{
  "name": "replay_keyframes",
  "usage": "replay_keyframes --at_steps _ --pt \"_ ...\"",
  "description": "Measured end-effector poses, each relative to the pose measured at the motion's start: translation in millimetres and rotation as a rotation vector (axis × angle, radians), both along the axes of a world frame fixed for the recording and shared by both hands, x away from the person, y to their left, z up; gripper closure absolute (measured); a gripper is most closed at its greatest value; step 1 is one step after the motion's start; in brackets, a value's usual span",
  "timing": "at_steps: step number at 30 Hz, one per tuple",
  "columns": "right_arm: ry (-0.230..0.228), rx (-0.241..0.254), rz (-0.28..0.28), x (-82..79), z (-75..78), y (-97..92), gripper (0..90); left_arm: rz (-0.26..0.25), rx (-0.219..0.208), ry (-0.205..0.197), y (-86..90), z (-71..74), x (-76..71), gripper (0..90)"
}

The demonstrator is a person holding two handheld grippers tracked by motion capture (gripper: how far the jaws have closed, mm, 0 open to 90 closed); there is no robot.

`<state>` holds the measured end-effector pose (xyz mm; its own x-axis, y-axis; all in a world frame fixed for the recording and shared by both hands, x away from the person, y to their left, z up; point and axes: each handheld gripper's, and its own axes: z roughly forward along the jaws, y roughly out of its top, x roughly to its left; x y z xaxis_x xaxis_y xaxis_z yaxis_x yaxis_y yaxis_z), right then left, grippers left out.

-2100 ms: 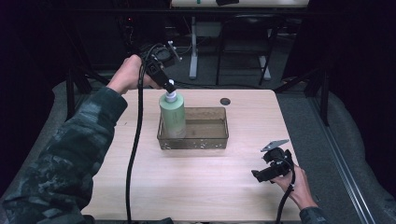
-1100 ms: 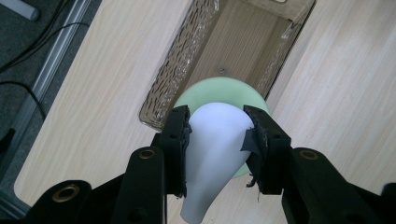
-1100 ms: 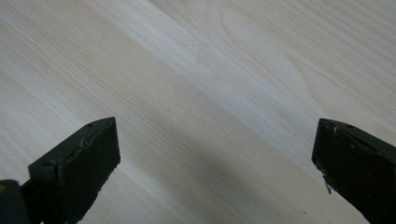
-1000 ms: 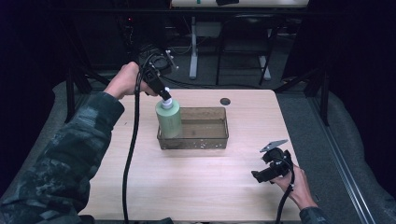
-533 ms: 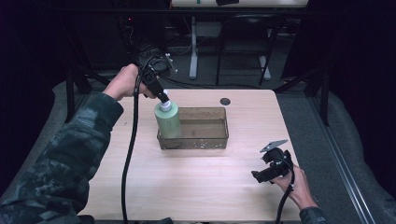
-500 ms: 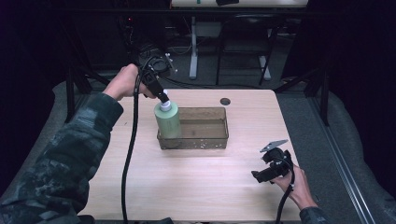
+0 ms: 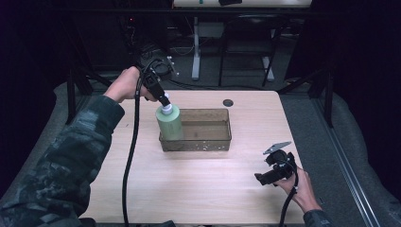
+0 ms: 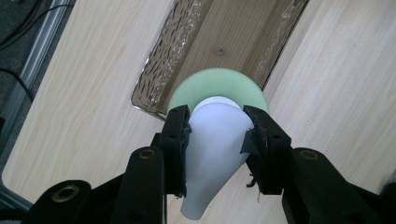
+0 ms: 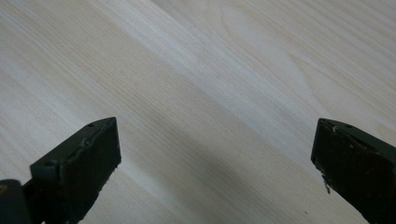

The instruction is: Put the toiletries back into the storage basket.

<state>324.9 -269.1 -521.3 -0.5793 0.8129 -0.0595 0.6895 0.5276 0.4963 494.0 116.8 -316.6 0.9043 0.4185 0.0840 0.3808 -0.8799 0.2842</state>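
- Spreading across the high view, a pale wooden table (image 7: pixel 189 189) carries everything; dark floor and metal frame legs lie beyond its far edge; a small dark round hole (image 7: pixel 228 102) sits in the top near that edge.
- A clear tray (image 7: pixel 208 142) with textured walls stands at the middle of the table, long side across; its floor looks bare but for a small speck.
- A pale green bottle (image 7: pixel 169 124) with a white cap (image 7: pixel 167 109) stands upright in the left end of the tray, against the left wall; whether its base rests on the tray floor cannot be told.
- The left gripper (image 8: pixel 217 140), held by a hand in a camouflage sleeve, comes down at a slant from the far left; its jaws are clamped on the white cap (image 8: pixel 215 154), one pad on each side; the green shoulder (image 8: pixel 217 81) shows beyond.
- The right gripper (image 7: pixel 276 169) lies low at the near right of the table, well apart from the tray; its jaws stand wide apart over bare wood, nothing between them.
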Motion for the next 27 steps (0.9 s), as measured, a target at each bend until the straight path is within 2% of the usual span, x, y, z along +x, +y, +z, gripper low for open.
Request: replay_keyframes --at_steps 6,9,12,15,18,19,27 --pt "-0.003 0.002 -0.002 -0.7 0.7 0.0 0.8 0.029 -0.078 -0.004 5.1 -2.7 1.1 61.5" --pt "-0.003 -0.002 0.0 -0.4 0.4 -0.2 0.8 0.036 -0.109 0.005 7.3 -1.8 0.6 56.4" --pt "-0.001 0.001 -0.002 -0.6 0.6 0.8 0.8 0.052 -0.122 0.005 9.0 -1.7 -0.1 48.7" --pt "-0.001 0.002 -0.002 -0.7 0.7 0.9 0.8 0.063 -0.143 -0.01 12.1 -0.8 -1.6 36.0" --pt "-0.003 0.001 -0.002 -0.6 0.6 0.3 0.8 0.082 -0.175 -0.024 16.2 1.2 -4.6 23.8" --pt "-0.003 0.001 -0.001 -0.5 0.6 0.1 0.8 0.089 -0.197 -0.033 19.7 2.4 -6.6 18.9" --pt "-0.003 0.0 -0.002 -0.5 0.7 0.5 0.8 0.125 -0.241 -0.088 30.9 0.7 -21.5 6.6"
